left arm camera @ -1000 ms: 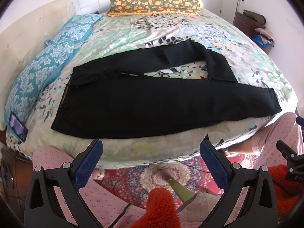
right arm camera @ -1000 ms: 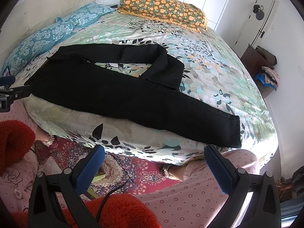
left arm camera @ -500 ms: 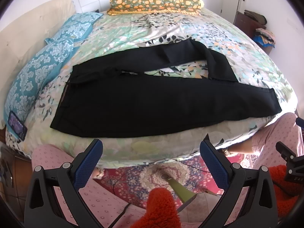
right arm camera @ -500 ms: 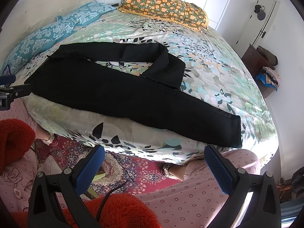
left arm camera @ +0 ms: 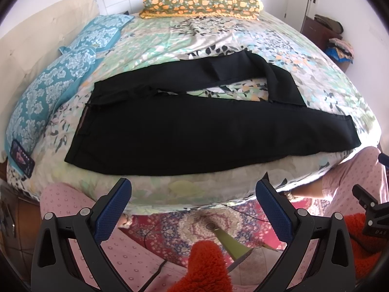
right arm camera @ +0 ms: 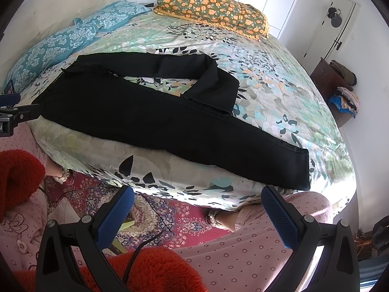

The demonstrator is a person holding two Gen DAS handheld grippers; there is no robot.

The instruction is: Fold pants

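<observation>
Black pants [left arm camera: 194, 133] lie flat on a floral bedspread [left arm camera: 218, 36], waist at the left, near leg stretched to the right along the bed's front edge. The far leg is bent back on itself, its end lying over the near leg [right arm camera: 216, 85]. The pants also show in the right wrist view [right arm camera: 170, 126]. My left gripper [left arm camera: 193, 192] is open and empty, held off the bed's front edge below the pants' middle. My right gripper [right arm camera: 198, 197] is open and empty, off the bed edge near the near leg's cuff [right arm camera: 301, 168].
Blue patterned pillows [left arm camera: 56, 82] and a phone [left arm camera: 22, 158] lie at the bed's left. An orange floral pillow [left arm camera: 201, 0] lies at the far end. A red patterned rug [right arm camera: 170, 216] covers the floor. A wooden cabinet with clothes [right arm camera: 340, 90] stands at right.
Both grippers have shifted slightly; the pants sit a little lower in the views. The pants have not moved on the bed.
</observation>
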